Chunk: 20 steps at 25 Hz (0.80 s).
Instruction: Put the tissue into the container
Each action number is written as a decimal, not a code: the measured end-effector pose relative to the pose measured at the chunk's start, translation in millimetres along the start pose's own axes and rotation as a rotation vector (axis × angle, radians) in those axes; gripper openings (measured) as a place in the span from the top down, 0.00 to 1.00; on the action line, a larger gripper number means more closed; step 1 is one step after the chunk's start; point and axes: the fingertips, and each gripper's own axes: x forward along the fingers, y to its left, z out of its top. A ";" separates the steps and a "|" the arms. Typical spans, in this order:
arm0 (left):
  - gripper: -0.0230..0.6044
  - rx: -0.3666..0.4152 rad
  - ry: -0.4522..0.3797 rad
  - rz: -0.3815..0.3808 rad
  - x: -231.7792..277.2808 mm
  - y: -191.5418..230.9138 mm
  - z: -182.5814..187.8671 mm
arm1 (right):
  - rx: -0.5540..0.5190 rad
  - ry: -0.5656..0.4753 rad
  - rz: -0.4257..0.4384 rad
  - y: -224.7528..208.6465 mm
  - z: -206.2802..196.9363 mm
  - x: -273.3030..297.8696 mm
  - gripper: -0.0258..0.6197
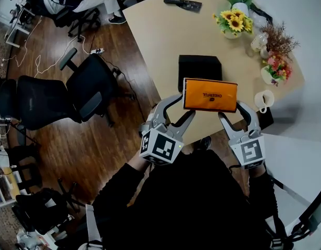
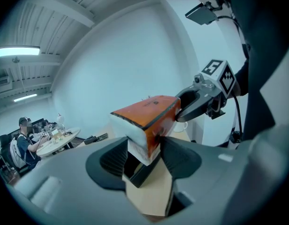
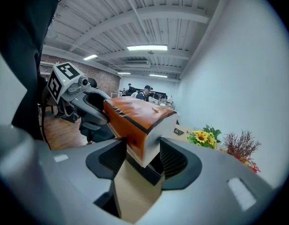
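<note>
An orange tissue pack [image 1: 210, 94] hangs in the air over the near end of the wooden table [image 1: 165, 30], held by its two short ends. My left gripper [image 1: 185, 105] is shut on its left end and my right gripper [image 1: 232, 111] on its right end. Just beyond the pack a black box-shaped container [image 1: 199, 66] rests on the table. The left gripper view has the pack [image 2: 149, 118] wedged between the left gripper [image 2: 144, 153] jaws, with the right gripper [image 2: 205, 97] at the far end. In the right gripper view the pack [image 3: 135, 121] sits clamped in the right gripper [image 3: 142, 156].
Sunflowers [image 1: 234, 22], other flower pots [image 1: 275, 69] and a white mug [image 1: 264, 99] line the table's right side. A dark remote [image 1: 182, 3] lies at the far end. Black office chairs [image 1: 51, 100] stand on the wood floor to the left.
</note>
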 end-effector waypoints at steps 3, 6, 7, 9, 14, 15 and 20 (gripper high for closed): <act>0.64 0.017 -0.001 0.004 -7.8 -1.7 4.5 | -0.002 0.000 -0.007 4.2 5.5 -5.4 0.61; 0.64 0.026 -0.006 0.006 -15.4 -3.0 9.4 | -0.007 -0.012 -0.016 7.8 12.4 -11.4 0.62; 0.65 0.028 -0.008 0.007 -17.2 -3.1 11.4 | -0.008 -0.017 -0.019 8.2 14.7 -13.1 0.62; 0.65 0.033 -0.014 0.012 -19.2 -2.1 15.8 | -0.009 -0.027 -0.024 7.1 19.1 -15.2 0.62; 0.65 0.045 -0.024 0.023 -17.8 7.2 25.1 | -0.008 -0.038 -0.028 -0.6 27.8 -12.6 0.62; 0.65 0.045 -0.026 0.025 -17.2 10.0 26.9 | -0.012 -0.039 -0.029 -2.4 30.1 -11.4 0.62; 0.65 0.042 -0.034 0.037 -16.2 21.9 32.4 | -0.032 -0.048 -0.033 -8.4 42.0 -5.0 0.62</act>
